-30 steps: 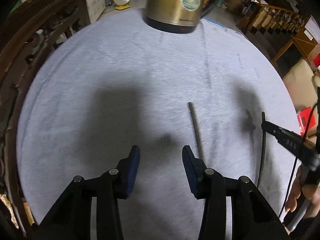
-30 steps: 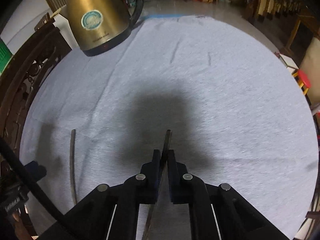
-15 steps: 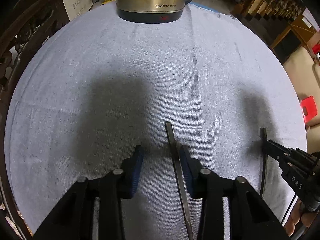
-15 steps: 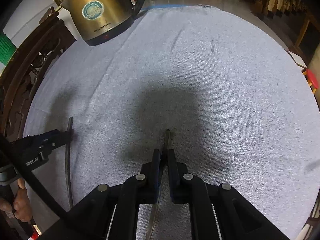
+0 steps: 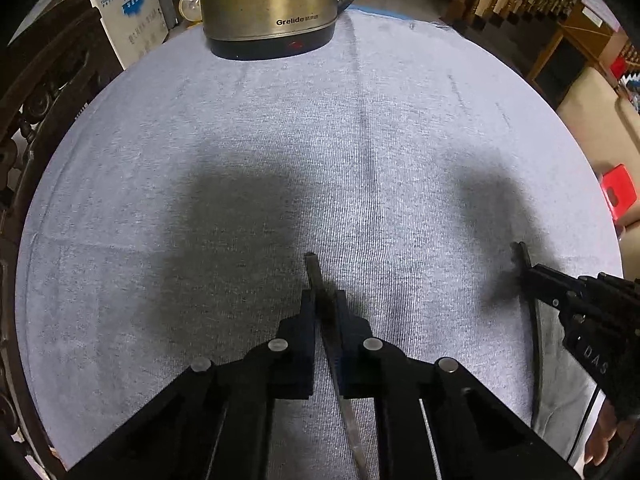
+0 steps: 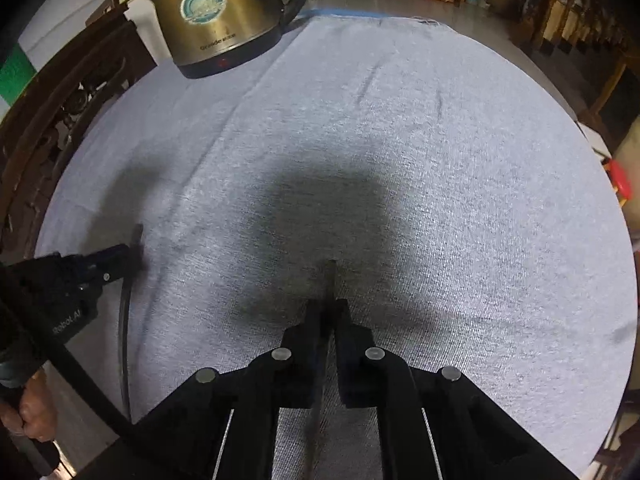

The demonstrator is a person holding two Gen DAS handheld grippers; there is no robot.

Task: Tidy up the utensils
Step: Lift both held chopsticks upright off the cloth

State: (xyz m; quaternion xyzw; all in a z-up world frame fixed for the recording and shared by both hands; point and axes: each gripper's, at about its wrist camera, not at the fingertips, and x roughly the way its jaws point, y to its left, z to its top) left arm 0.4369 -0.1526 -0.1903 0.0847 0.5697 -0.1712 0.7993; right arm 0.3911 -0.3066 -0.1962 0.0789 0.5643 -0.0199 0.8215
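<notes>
Two thin metal utensils are over the grey cloth. In the left wrist view my left gripper (image 5: 323,295) is shut on one utensil's handle (image 5: 314,270); its far end pokes past the fingertips and the rest runs back under the gripper. My right gripper (image 6: 326,305) is shut on the second utensil (image 6: 330,276), whose tip also pokes forward. Each gripper shows in the other's view: the right one (image 5: 532,276) holds its utensil (image 5: 535,344), and the left one (image 6: 128,254) holds its utensil (image 6: 125,320). The utensils' working ends are hidden.
A brass-coloured electric kettle (image 5: 270,0) stands at the far edge of the round table (image 5: 360,128); it also shows in the right wrist view (image 6: 224,12). A carved wooden chair (image 5: 36,92) stands at the left. A red stool (image 5: 619,190) is off the right edge.
My left gripper moved right over the lying utensil and closed on its handle. The right gripper stayed shut on its utensil and came closer to the left one.
</notes>
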